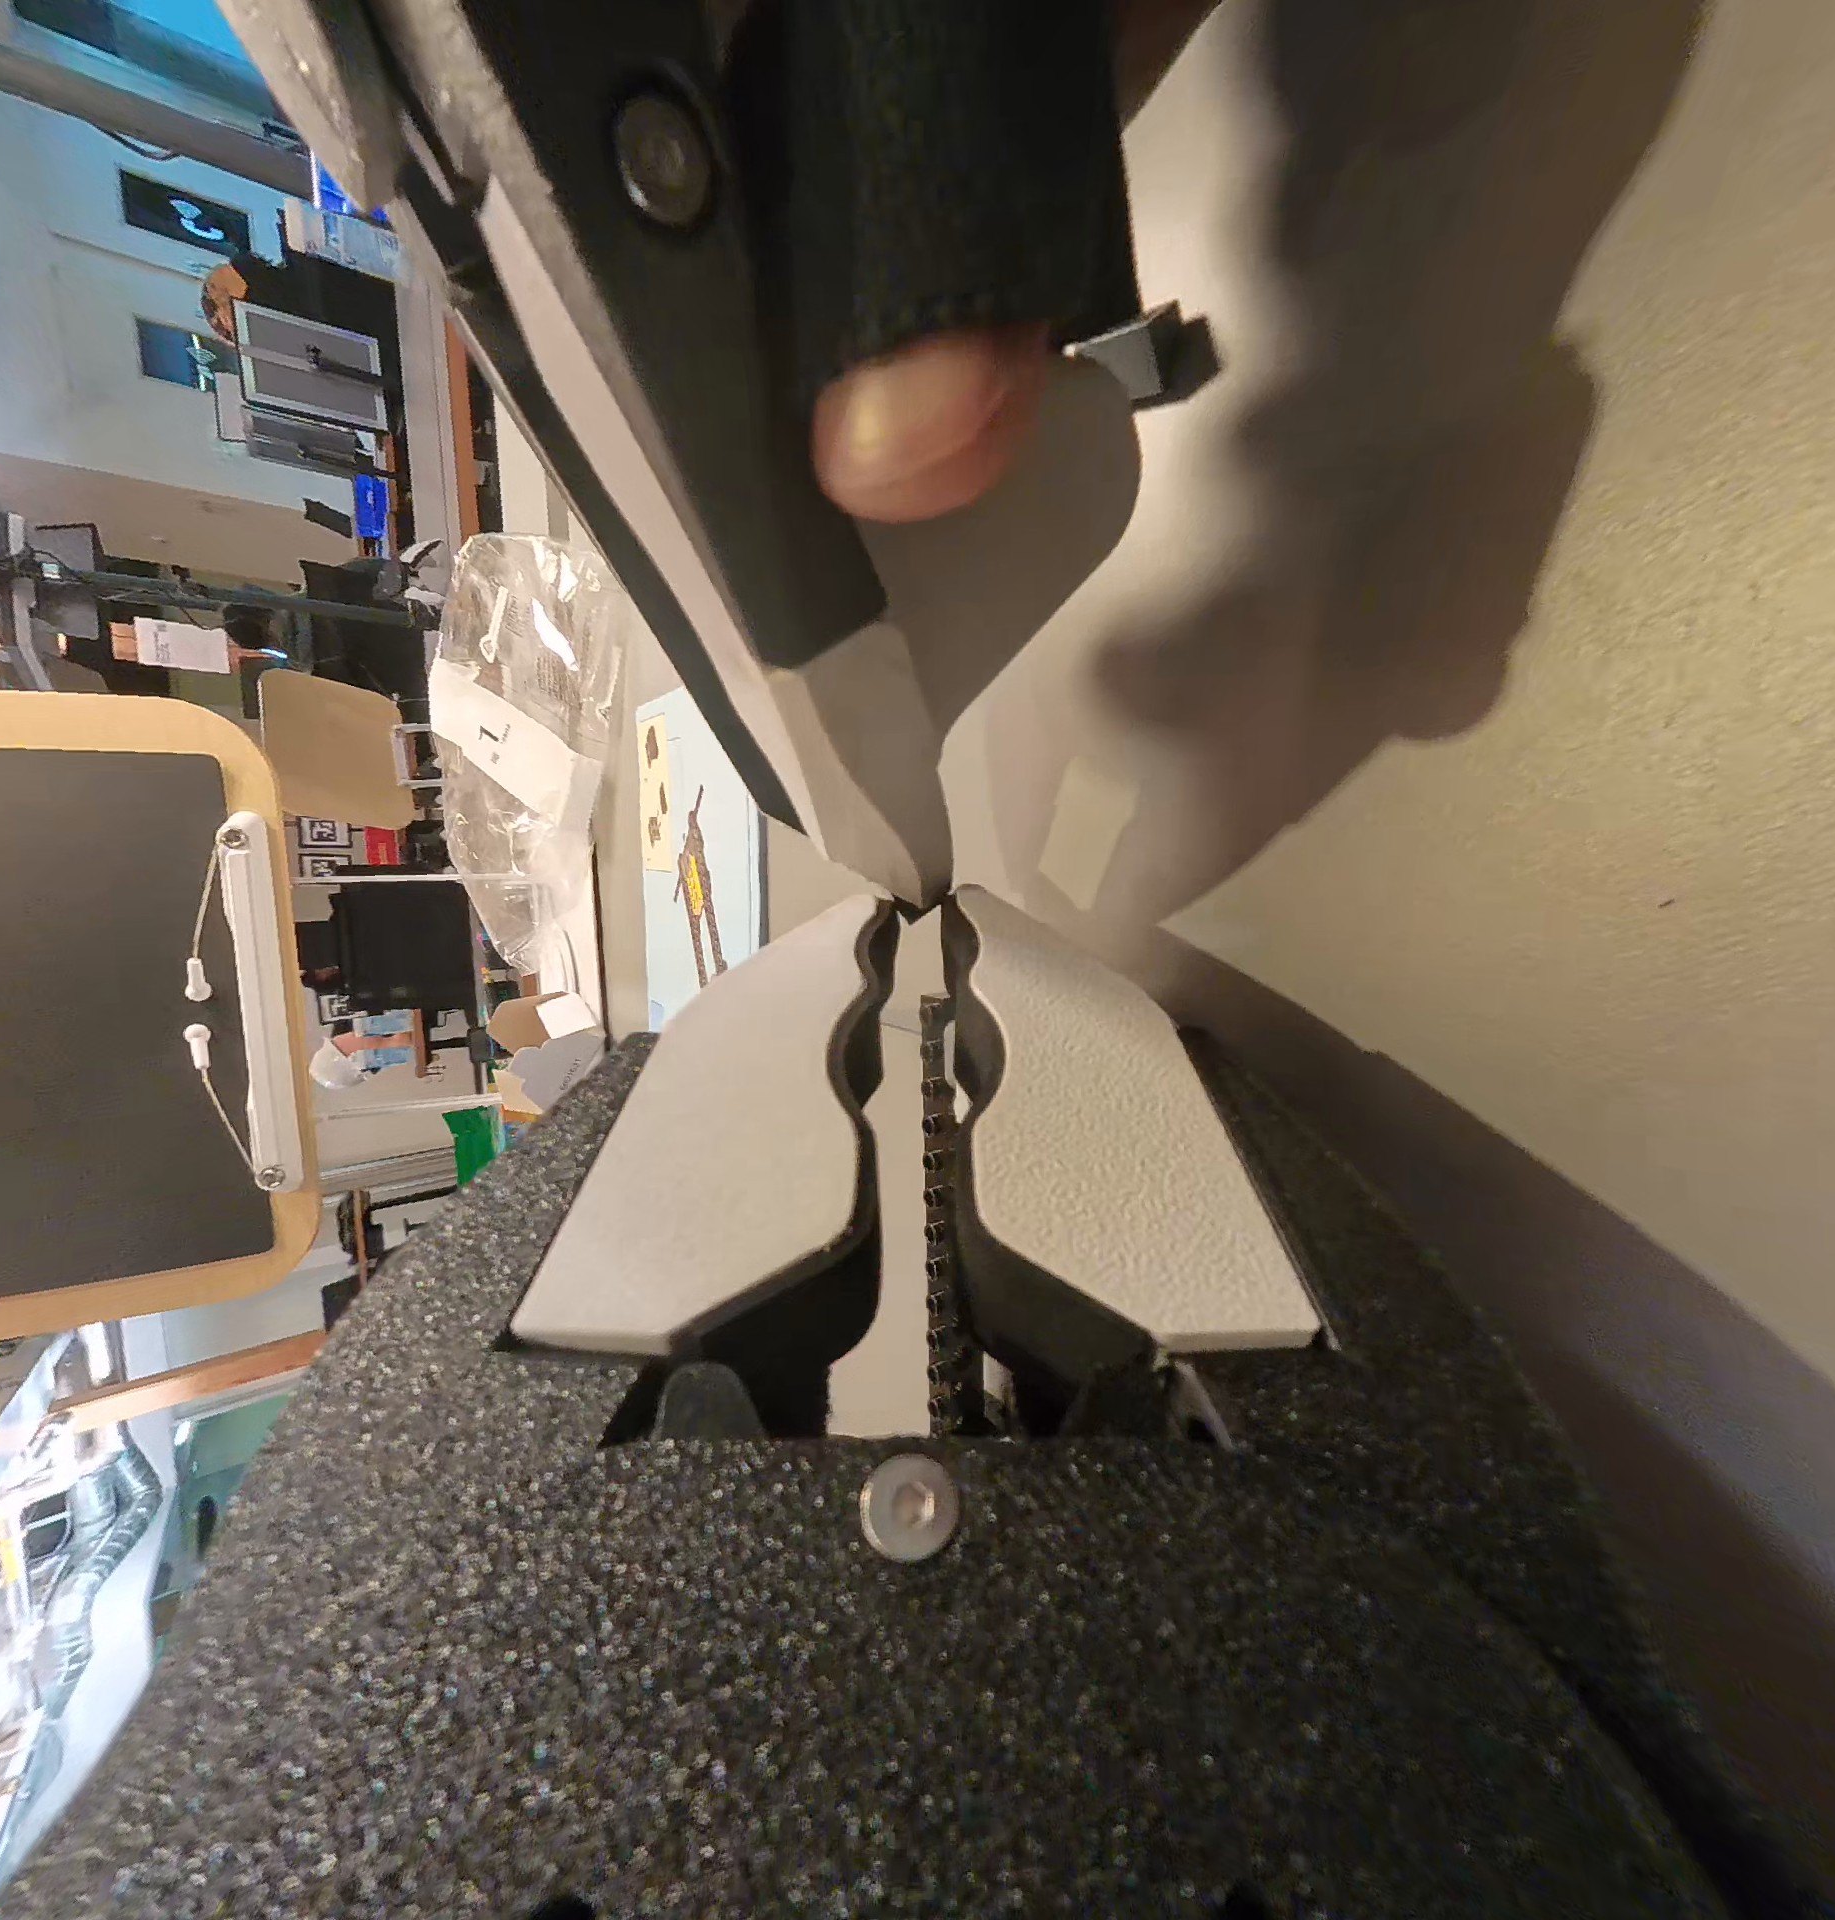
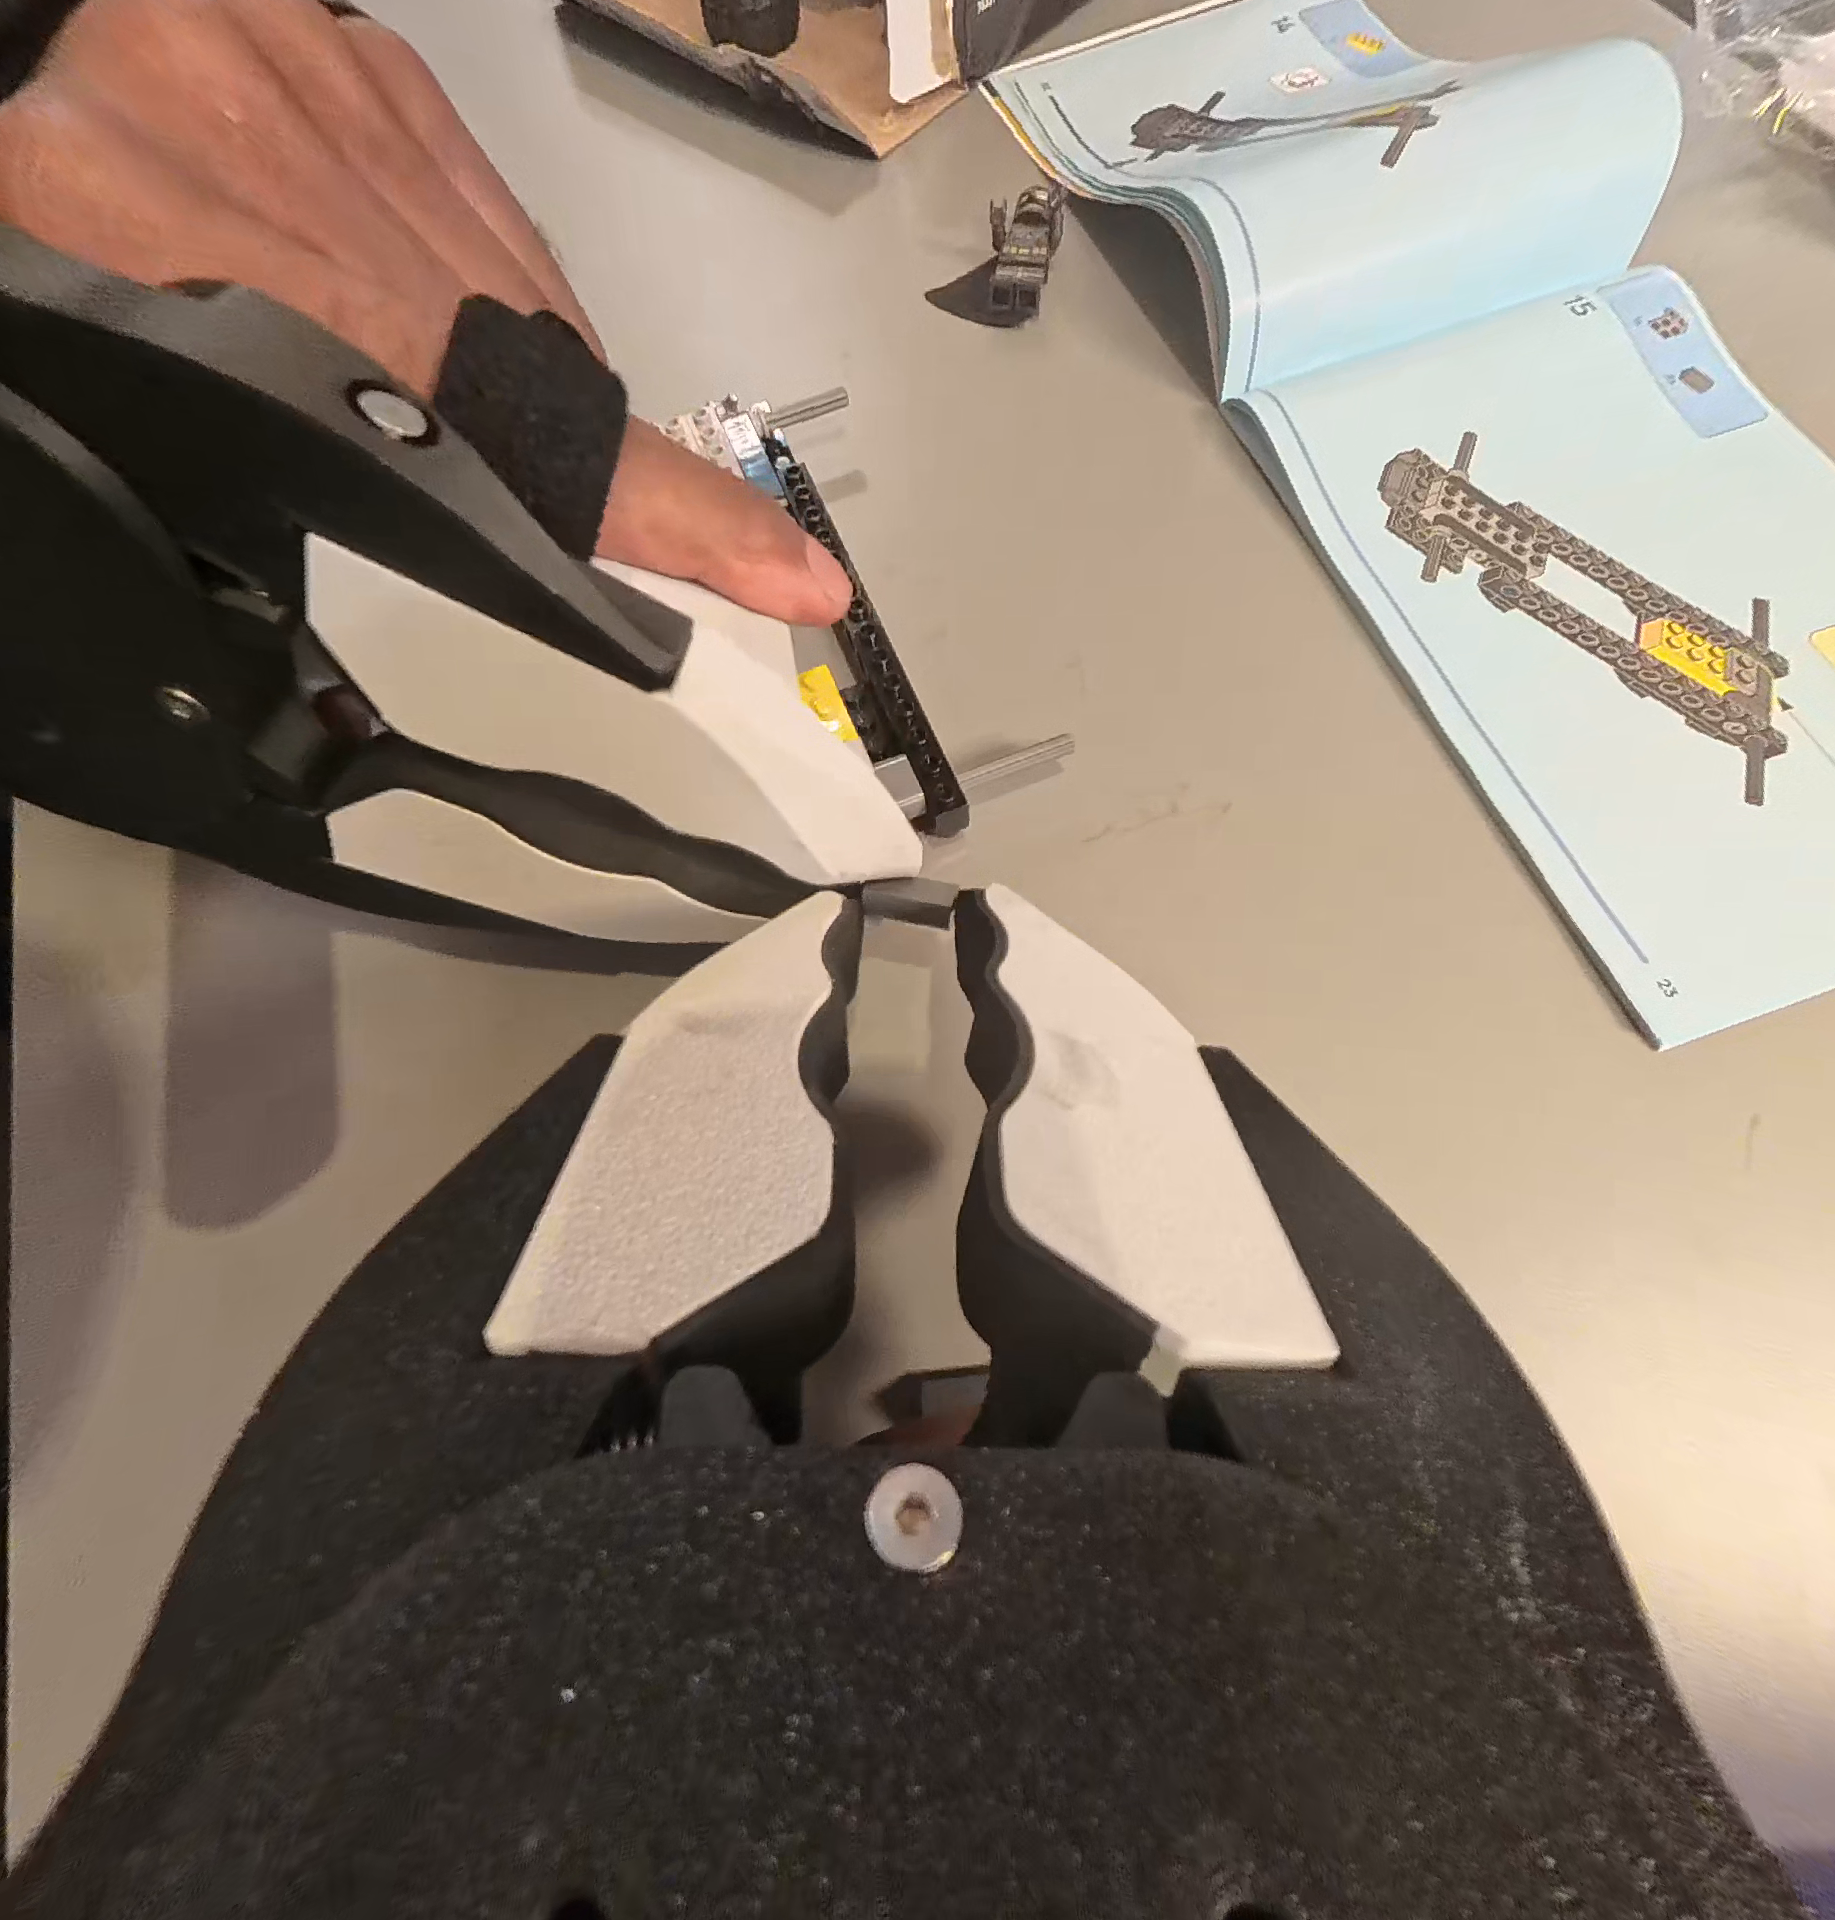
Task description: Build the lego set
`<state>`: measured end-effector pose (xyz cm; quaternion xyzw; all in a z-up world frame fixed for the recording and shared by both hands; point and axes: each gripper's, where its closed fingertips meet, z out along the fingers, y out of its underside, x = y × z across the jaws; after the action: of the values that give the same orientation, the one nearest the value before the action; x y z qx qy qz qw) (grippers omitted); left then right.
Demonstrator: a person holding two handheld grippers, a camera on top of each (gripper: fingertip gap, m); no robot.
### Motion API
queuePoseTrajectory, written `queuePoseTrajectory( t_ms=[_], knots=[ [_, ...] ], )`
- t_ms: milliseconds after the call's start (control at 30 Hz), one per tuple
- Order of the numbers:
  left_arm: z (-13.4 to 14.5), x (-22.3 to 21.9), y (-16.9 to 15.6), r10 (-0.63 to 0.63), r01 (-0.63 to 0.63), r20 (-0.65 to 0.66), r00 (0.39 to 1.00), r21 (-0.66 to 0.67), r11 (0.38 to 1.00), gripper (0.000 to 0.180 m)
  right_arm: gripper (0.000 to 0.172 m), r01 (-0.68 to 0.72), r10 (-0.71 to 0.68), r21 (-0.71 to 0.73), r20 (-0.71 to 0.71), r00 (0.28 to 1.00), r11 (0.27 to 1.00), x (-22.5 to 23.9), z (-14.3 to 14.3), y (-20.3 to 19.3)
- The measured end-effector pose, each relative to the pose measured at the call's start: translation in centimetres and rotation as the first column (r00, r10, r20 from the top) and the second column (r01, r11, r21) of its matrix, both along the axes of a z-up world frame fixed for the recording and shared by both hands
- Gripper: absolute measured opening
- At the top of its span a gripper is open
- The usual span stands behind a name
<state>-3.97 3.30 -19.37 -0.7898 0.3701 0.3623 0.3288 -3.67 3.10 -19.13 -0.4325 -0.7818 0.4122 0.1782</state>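
Observation:
My left gripper point(image 1: 918, 914) lies on its side, shut on a long black brick assembly point(image 1: 937, 1195) that shows edge-on between its pads. In the right wrist view this assembly point(image 2: 892, 686) has a yellow brick and grey axles sticking out. The left gripper point(image 2: 861, 881) reaches in there from the left, a hand on it. My right gripper point(image 2: 908, 920) is shut on a small dark grey brick point(image 2: 908, 902) at its very tips. It holds the brick right at the left gripper's tips, close to the assembly's near end. The right gripper point(image 1: 923, 883) comes in from above in the left wrist view.
An open light-blue instruction booklet point(image 2: 1515, 623) lies on the grey table point(image 2: 1204, 1143) to the right. A small black brick figure point(image 2: 1027, 249) stands behind the assembly, and a torn cardboard box point(image 2: 840, 83) lies farther back. A clear plastic bag point(image 1: 518, 727) lies beyond. Less than 4 cm separates the two grippers' tips.

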Motion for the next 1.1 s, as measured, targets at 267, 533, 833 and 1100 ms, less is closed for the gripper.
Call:
queuePoseTrajectory(
  t_ms=[267,533,833,1100],
  knots=[
    [-0.2,0.4,0.0,-0.022,0.022,0.034,0.999,-0.002,1.000,0.009,0.016,-0.025,0.025,-0.005,0.014,1.000,1.000,0.2,-0.3,0.0],
    [1.5,0.5,-1.4,-0.049,0.063,0.476,0.878,-0.014,0.998,0.036,0.016,-0.074,0.074,0.019,-0.005,0.997,0.997,0.5,-0.1,-0.1],
    [-2.4,-2.5,-5.0,0.167,0.098,0.572,0.803,-0.403,0.910,0.070,0.016,-0.142,0.142,0.046,0.008,0.990,0.989,1.1,-0.5,-0.8],
    [-2.9,-2.1,-4.5,0.145,0.154,0.639,0.755,-0.388,0.909,0.052,0.016,-0.187,0.188,0.044,-0.020,0.982,0.981,1.4,-0.2,-1.0]
  ],
)
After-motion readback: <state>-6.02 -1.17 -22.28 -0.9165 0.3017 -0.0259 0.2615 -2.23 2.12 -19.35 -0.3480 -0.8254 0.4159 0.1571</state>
